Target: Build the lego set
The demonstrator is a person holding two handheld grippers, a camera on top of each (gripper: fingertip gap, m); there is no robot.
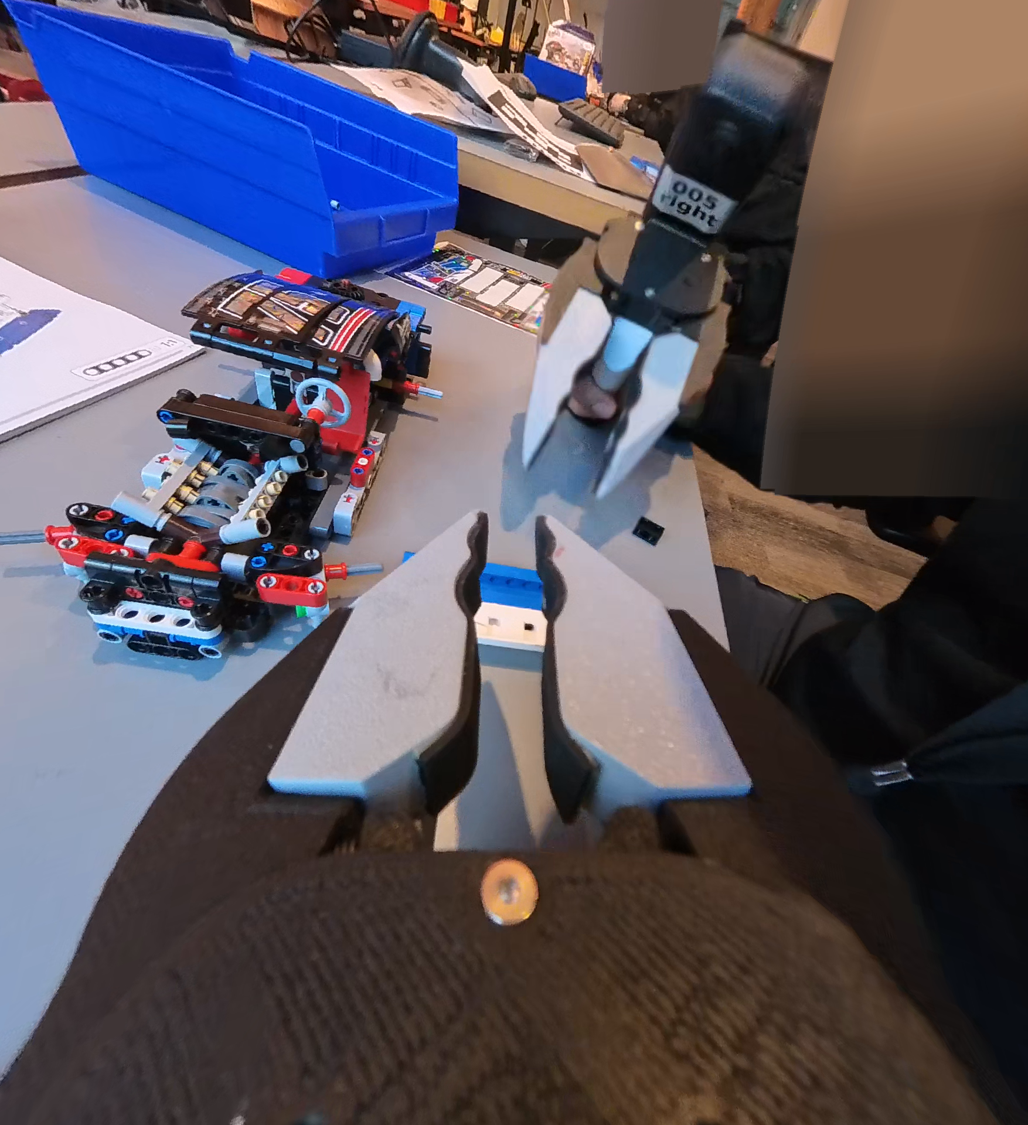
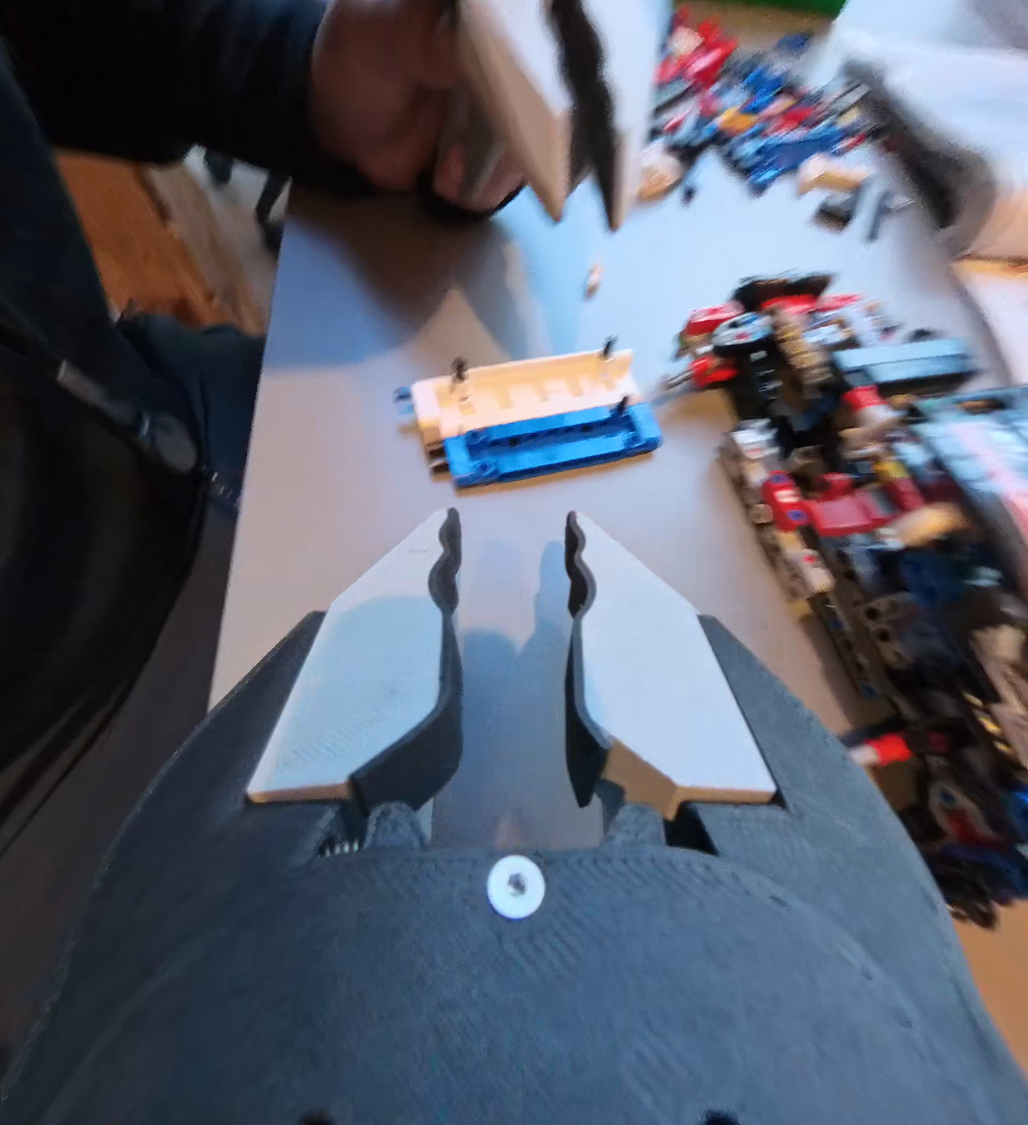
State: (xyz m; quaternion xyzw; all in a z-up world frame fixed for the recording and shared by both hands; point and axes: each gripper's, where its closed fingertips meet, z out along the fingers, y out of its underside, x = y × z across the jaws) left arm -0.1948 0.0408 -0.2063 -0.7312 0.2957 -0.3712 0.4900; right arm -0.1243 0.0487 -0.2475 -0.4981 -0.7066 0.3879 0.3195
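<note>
The lego car (image 1: 237, 462) sits on the grey bench (image 1: 103, 761), well advanced but plainly unfinished: the chassis, engine block, steering wheel and red seat are in, and a decorated roof panel stands tilted up at the rear, yet bare axle ends stick out at the corners with no wheels on them and the sides are open. A separate blue-and-white panel (image 2: 530, 417) lies flat on the bench just beside the car, not yet joined to it; small black pins stand up from it. Loose parts (image 2: 761, 122) are heaped at the far side of the bench, so I judge a good share of the build is still to come, with this panel likely the piece now in hand.

The left hand-held gripper (image 1: 510, 529) hangs low over the panel with a narrow gap between its fingers and nothing held. The right hand-held gripper (image 2: 510, 529) is apart from the panel on its other side, fingers moderately open and empty. An instruction booklet (image 1: 42, 341) lies open beside the car, with a blue bin (image 1: 243, 140) and a sticker sheet (image 1: 487, 283) beyond
</note>
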